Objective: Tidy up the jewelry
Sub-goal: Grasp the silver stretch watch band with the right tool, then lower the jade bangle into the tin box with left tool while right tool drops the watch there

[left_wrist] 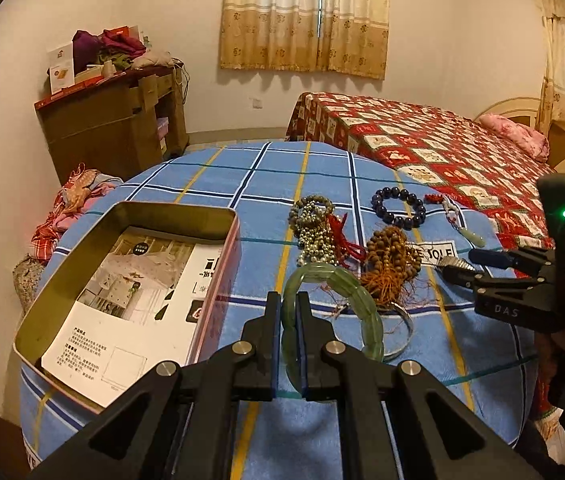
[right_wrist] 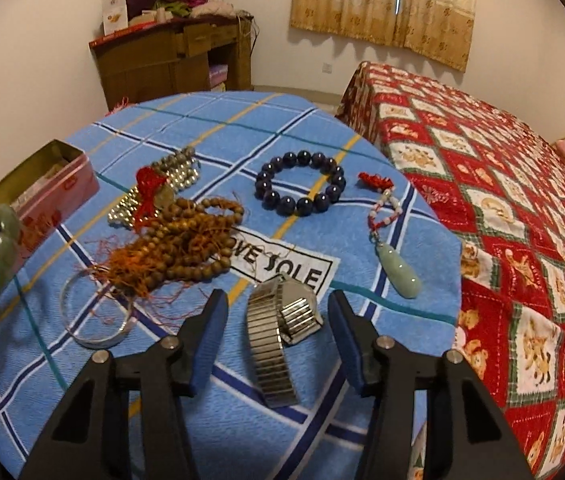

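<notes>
On the blue checked cloth (right_wrist: 210,128) lay the jewelry. The left gripper (left_wrist: 289,320) pinched a green bangle (left_wrist: 334,276) between its blue pads, holding it just right of an open tin (left_wrist: 218,216) whose floor was covered by a printed sheet (left_wrist: 130,292). The right gripper (right_wrist: 278,320) stood spread, its fingers (right_wrist: 210,332) either side of a steel watch (right_wrist: 274,332) lying on the cloth; contact could not be told. To the watch's left lay a silver bangle (right_wrist: 82,332), partly under a heap of brown beads (right_wrist: 186,240) with orange threads. Farther left were silver beads (right_wrist: 174,172) with a red tassel (right_wrist: 150,184). Far of the watch sat a dark bead bracelet (right_wrist: 300,188); to its right, a jade pendant (right_wrist: 400,274) on a red-and-white cord. A label reading "SOLE" (right_wrist: 282,268) lay between beads and watch. A red quilted bed (right_wrist: 502,184) stood right.
</notes>
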